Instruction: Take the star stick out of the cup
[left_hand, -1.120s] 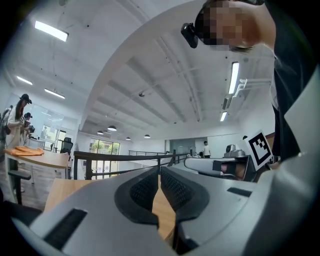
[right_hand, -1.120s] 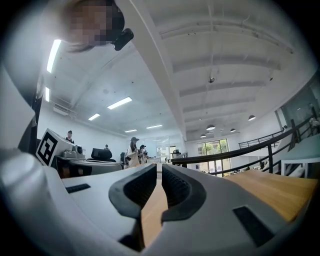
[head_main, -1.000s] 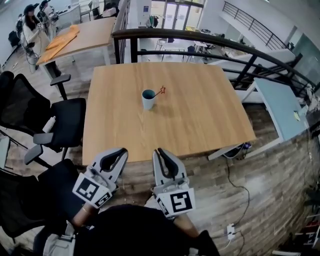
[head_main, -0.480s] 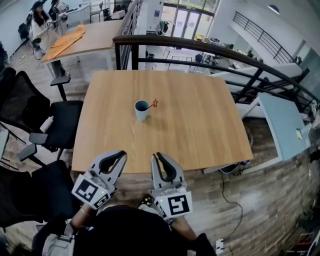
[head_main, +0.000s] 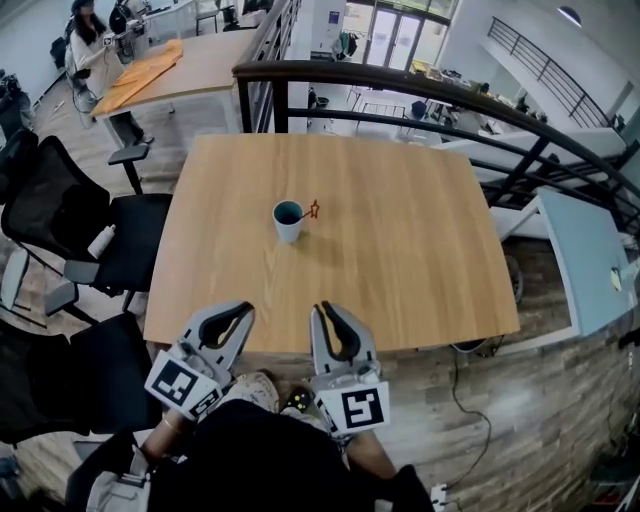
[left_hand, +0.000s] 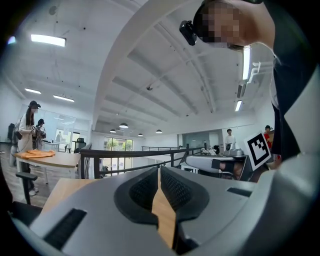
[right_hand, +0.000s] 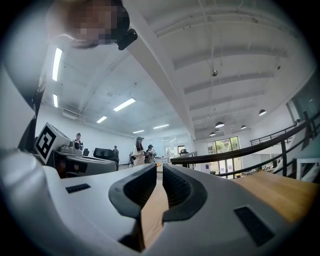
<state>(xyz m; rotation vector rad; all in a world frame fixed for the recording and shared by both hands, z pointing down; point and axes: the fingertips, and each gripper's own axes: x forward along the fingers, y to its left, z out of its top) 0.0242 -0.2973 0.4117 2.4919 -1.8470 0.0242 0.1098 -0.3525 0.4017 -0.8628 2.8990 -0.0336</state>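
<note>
Little changes over the last second. The left gripper (head_main: 243, 309) and right gripper (head_main: 323, 309) stay low at the near edge of the table (head_main: 420, 260), jaws drawn nearly together on nothing. The cup (head_main: 288, 222) stands mid-table at 12 o'clock from them, untouched, the star stick (head_main: 311, 210) leaning out toward 2 o'clock — so I judge the reach has not begun.

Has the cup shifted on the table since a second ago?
No. The cup keeps its spot relative to the table edges; only the head view shifted.
</note>
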